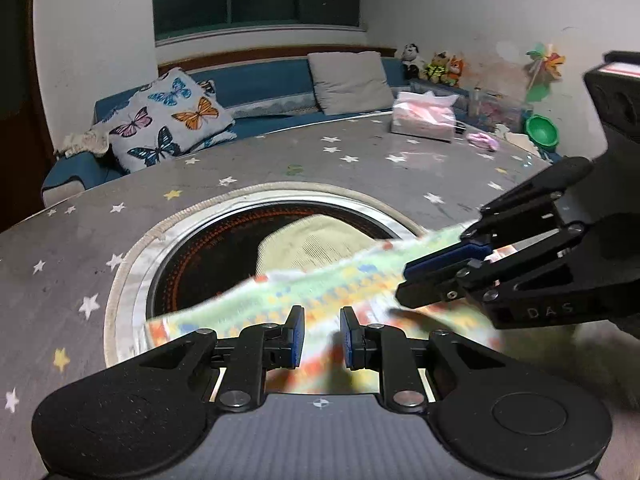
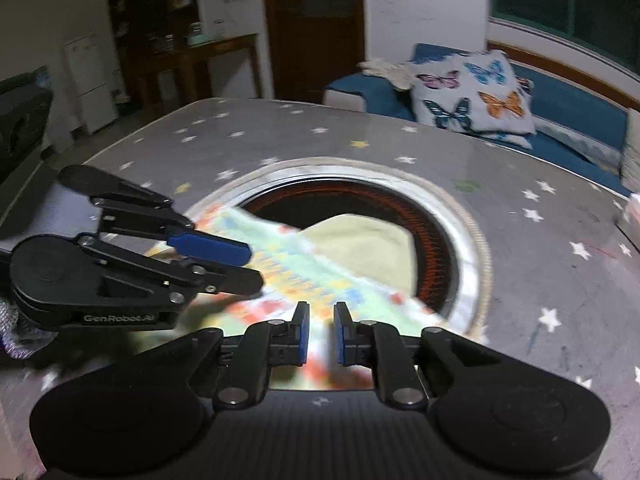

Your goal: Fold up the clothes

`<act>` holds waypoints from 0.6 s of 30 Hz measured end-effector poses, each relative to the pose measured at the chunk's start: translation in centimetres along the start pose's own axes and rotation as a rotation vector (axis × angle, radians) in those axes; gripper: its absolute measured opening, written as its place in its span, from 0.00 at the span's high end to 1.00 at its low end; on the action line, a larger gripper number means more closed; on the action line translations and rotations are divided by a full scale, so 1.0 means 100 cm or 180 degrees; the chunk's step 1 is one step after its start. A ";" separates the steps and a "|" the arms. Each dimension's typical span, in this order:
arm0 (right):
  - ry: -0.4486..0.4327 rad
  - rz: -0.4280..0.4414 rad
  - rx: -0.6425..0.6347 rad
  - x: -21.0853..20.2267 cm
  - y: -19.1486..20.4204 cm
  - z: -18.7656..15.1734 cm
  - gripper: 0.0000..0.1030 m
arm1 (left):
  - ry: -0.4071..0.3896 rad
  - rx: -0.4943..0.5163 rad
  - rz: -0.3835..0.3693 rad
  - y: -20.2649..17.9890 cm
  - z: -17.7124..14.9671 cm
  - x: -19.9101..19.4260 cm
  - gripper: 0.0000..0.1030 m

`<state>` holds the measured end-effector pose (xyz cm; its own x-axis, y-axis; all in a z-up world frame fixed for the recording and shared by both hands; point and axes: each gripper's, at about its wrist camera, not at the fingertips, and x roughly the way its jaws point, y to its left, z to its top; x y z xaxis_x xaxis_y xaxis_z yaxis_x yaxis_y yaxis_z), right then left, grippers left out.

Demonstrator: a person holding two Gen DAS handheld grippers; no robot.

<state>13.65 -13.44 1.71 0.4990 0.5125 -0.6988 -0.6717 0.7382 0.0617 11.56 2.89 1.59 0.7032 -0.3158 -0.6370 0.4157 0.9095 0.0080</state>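
Note:
A small garment (image 1: 320, 292) with a pale green, yellow and orange print lies across the round black heater inset (image 1: 224, 252) in the table; its plain cream inner side (image 1: 312, 248) is turned up at the far edge. My left gripper (image 1: 322, 334) hovers just above the near part of the cloth, jaws a little apart, nothing between them. My right gripper (image 1: 416, 276) reaches in from the right over the cloth. In the right wrist view the garment (image 2: 312, 276) lies under my right gripper (image 2: 321, 332), jaws slightly apart and empty. The left gripper (image 2: 252, 264) shows at the left.
The grey star-patterned tablecloth (image 1: 100, 240) covers the table. A tissue pack (image 1: 424, 118), a pink item (image 1: 484, 142) and a green bowl (image 1: 542, 132) sit at the far right. A blue sofa with a butterfly cushion (image 1: 168, 120) stands behind the table.

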 end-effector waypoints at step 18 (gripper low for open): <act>0.0003 -0.0122 -0.0222 -0.035 0.032 -0.060 0.83 | -0.0059 -0.0251 0.0084 0.002 -0.054 -0.034 0.77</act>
<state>6.50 -15.52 0.09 0.5247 0.4841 -0.7003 -0.6887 0.7249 -0.0149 6.16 5.62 -0.39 0.7242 -0.2959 -0.6229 0.3507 0.9358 -0.0367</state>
